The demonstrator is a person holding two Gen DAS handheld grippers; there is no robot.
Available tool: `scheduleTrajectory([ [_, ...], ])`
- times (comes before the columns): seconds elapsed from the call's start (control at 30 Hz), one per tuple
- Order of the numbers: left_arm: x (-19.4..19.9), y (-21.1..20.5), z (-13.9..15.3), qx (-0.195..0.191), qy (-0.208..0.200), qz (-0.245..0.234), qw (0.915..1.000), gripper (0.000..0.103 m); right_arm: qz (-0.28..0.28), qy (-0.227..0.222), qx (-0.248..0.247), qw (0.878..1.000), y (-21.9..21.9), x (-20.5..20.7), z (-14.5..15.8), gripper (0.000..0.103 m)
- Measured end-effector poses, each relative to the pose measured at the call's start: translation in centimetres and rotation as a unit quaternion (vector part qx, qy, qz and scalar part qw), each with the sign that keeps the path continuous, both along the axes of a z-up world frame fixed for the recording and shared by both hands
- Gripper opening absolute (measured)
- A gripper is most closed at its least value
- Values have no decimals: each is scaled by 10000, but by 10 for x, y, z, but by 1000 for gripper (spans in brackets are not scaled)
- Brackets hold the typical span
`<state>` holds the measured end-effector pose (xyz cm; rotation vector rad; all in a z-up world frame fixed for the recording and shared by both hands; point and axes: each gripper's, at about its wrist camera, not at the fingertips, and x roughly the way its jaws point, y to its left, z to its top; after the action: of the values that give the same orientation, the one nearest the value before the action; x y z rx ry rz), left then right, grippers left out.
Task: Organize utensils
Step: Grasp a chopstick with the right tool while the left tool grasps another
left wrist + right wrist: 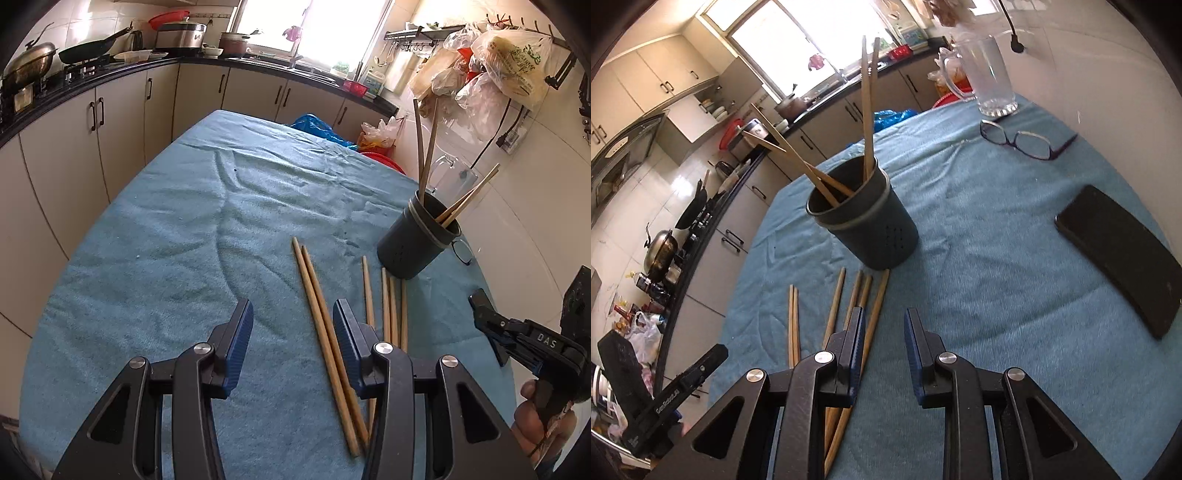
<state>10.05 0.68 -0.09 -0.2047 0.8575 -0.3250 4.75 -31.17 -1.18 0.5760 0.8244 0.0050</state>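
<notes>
Chopsticks lie near tongs seemingly marked "DAS".

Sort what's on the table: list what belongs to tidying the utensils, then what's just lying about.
For the job:
- loose chopsticks on the cloth
- holder, four chopsticks already in it
- left gripper and right gripper, both open and empty

Just lying about:
- glasses
- phone
- jug
</notes>
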Motion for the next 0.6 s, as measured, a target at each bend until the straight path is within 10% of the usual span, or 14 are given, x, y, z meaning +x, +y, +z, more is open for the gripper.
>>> scheduleTrajectory([
  [0.6, 11, 22, -18, -156, 402, -16, 9991, 43, 204, 1161, -676, 9907, 53, 77, -43, 23],
])
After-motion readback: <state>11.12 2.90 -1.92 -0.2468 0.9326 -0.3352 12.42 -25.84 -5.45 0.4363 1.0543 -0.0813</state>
